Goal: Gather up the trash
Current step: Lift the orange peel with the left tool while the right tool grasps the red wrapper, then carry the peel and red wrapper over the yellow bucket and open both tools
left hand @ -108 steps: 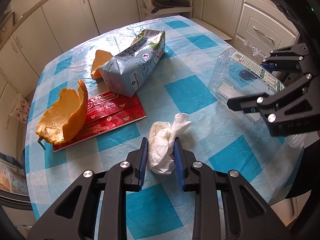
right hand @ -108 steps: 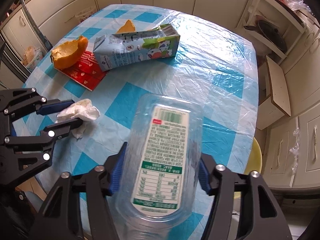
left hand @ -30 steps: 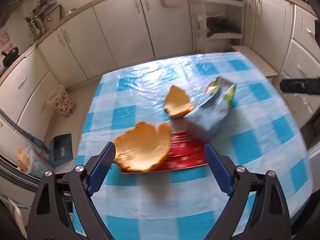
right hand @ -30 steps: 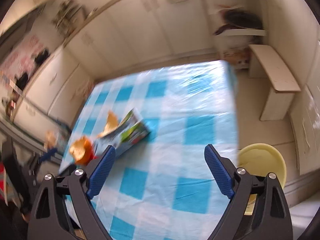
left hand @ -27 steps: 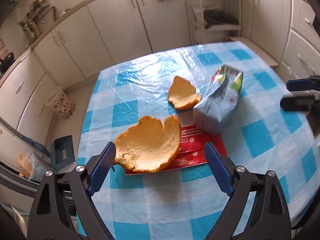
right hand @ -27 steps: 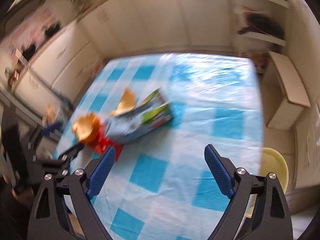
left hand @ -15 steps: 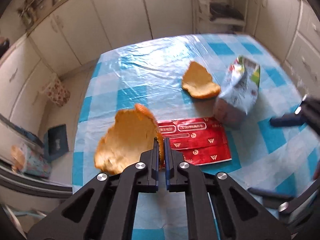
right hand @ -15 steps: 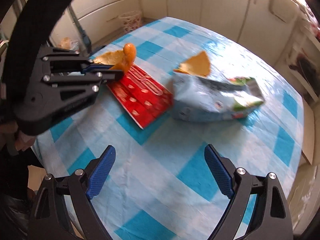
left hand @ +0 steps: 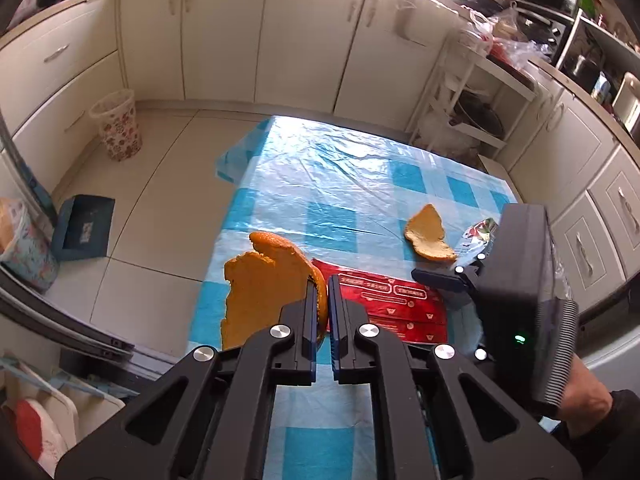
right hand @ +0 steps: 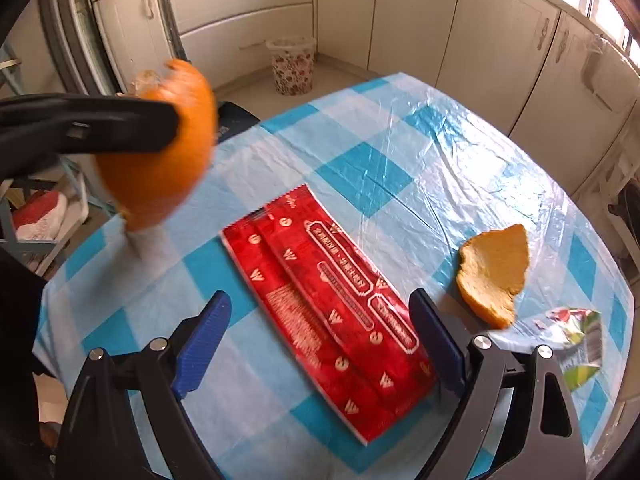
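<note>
- left wrist view: the left gripper (left hand: pixel 328 308) has its jaws squeezed together on the edge of a big orange peel (left hand: pixel 260 292). the peel sticks up and out to the left of the fingers, pale inside facing the camera, over the near left corner of the table (left hand: pixel 340 184).
- same view: right behind the fingertips there's a flat red wrapper (left hand: pixel 392 304) lying on the blue and white checked cloth. further back and to the right sits a smaller orange peel (left hand: pixel 428 236), and just beside it a crumpled carton (left hand: pixel 478 236) pokes out from behind the right gripper (left hand: pixel 444 280).
- same view: the right gripper comes in from the right edge, with a hand (left hand: pixel 584 404) on it at the lower right. from this angle i can't tell how wide its jaws are.
- same view: on the floor to the left are a flowery bin (left hand: pixel 118 124) by the cabinets and a blue dustpan (left hand: pixel 84 228).
- right wrist view: the right gripper (right hand: pixel 320 336) has its jaws wide apart, nothing pinched. it hangs over the red wrapper (right hand: pixel 332 312), which lies diagonally between the two blue pads, not touching them as far as i can see.
- same view: the left gripper (right hand: pixel 172 120) reaches in from the left, clamped on the big orange peel (right hand: pixel 160 164), which is up off the table (right hand: pixel 400 152) near its left corner. it's a bit blurry.
- same view: the smaller orange peel (right hand: pixel 496 272) rests on the cloth to the right of the wrapper, apart from it. the crumpled carton (right hand: pixel 572 336) lies just beyond the right finger, at the right edge.
- same view: the flowery bin (right hand: pixel 292 66) stands on the floor past the far side of the table.
</note>
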Motion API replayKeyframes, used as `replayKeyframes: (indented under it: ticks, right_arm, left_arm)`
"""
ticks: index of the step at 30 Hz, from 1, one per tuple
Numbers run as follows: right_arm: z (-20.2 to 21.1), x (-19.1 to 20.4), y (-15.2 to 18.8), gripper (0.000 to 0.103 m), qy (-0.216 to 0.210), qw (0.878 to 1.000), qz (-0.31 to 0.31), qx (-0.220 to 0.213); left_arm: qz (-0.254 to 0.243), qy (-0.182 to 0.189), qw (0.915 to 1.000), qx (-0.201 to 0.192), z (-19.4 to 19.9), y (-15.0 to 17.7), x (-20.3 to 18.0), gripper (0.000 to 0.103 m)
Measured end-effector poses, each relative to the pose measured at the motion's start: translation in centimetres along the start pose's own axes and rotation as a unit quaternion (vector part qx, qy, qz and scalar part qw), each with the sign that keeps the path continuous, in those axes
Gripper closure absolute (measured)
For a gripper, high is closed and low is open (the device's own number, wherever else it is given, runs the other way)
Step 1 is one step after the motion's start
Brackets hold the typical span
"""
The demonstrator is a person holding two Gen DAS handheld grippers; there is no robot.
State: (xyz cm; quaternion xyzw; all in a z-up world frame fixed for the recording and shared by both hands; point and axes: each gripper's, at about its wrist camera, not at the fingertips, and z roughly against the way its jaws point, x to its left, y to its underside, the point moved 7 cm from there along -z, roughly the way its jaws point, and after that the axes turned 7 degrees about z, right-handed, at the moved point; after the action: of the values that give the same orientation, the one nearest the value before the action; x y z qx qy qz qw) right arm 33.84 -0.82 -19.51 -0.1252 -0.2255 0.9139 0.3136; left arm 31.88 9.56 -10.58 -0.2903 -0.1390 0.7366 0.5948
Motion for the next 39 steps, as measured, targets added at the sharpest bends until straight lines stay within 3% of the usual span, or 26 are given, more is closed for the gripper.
replayKeyframes:
  ticks: [4,9,11,16,18,21,30,39]
  right_arm:
    - [-0.9,-0.6,-0.4,0.009,-0.003,1.0,0.003,-0.009]
    - [-1.0,-0.5,-0.4,0.012,-0.029,1.0,0.002,-0.009]
    - [-0.9,-0.1,-0.6,0.024,-0.055,0.998,-0.002,-0.012]
    - [0.0,1.2,-0.6,0.082,-0.065,0.998,0.011,-0.01]
    - [0.2,1.0,-0.3,0.096,-0.068,0.998,0.006,-0.004]
    - [0.5,0.5,0.1,0.1,-0.074,0.997,-0.008,-0.003]
    - [5.9,-0.3,-0.3,0.101,-0.155,0.982,-0.081,-0.074]
    - [14.0,-5.4,4.8,0.101,-0.187,0.953,-0.183,-0.154]
  left_arm:
    - [0.011,0.011,0.9999,-0.006,1.0,-0.2,1.0,0.098]
    - [0.01,0.019,0.9997,-0.011,1.8,-0.2,1.0,0.098]
    - [0.012,0.021,0.9997,-0.01,1.8,-0.3,1.0,0.098]
    - [0.014,0.02,0.9997,-0.008,1.6,-0.2,0.9,0.098]
    - [0.015,0.019,0.9997,-0.007,1.5,-0.3,0.9,0.098]
    - [0.015,0.02,0.9997,-0.004,1.3,-0.2,0.7,0.098]
    - [0.01,0.028,0.9995,-0.011,1.7,-0.4,0.2,0.098]
    - [-0.069,0.081,0.9937,-0.036,3.7,1.0,-6.7,0.098]
